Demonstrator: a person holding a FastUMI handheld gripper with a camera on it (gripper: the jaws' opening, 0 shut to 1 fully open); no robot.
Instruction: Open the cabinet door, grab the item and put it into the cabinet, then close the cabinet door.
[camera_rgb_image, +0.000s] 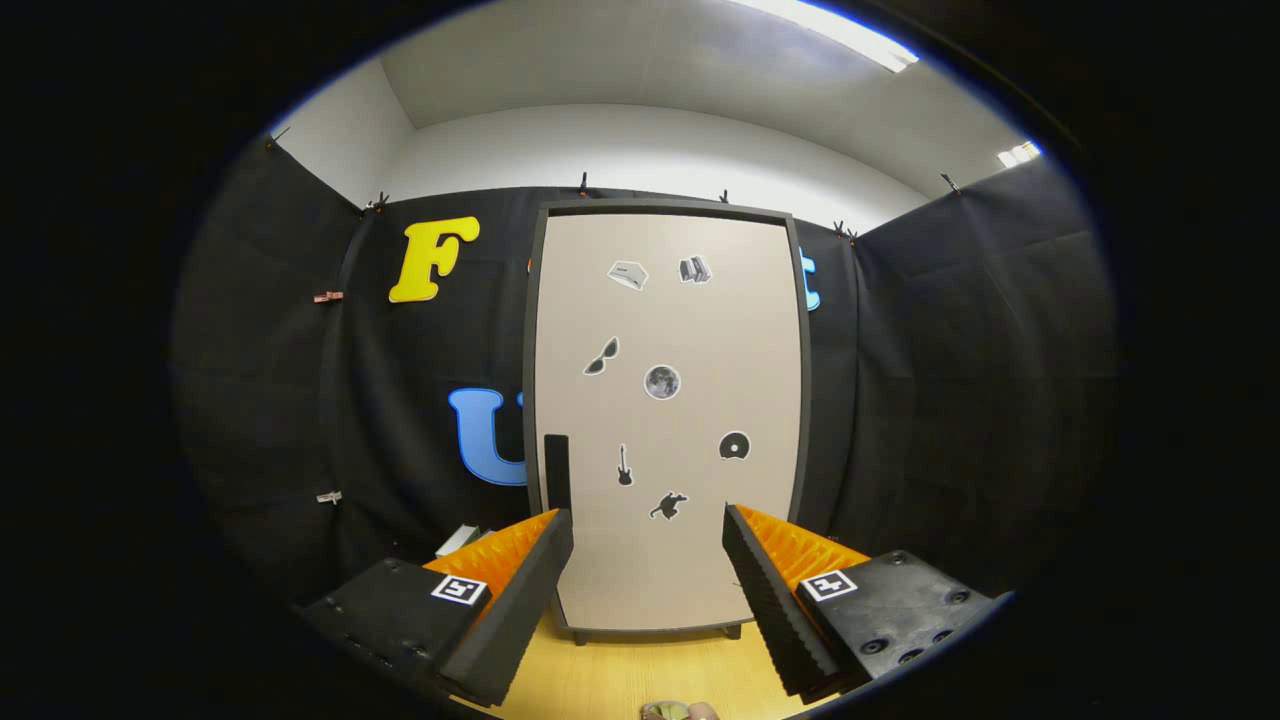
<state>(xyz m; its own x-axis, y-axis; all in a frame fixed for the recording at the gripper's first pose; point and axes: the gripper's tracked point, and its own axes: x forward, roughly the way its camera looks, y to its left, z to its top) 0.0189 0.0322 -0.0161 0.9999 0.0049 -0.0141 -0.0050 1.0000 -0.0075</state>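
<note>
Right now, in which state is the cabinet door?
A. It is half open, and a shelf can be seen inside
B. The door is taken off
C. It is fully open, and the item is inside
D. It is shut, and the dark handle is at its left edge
D: the cabinet door lies flat in its dark frame with no gap, and the handle stands at its left edge, just above the left one of the open gripper's fingers.

Cabinet door (668, 420): smooth matt panel, glossy stickers (662, 382). Table (640, 675): pale wood grain. Booth wall (940, 400): matt cloth. Gripper (648, 520) fingers: ribbed, apart.
</note>
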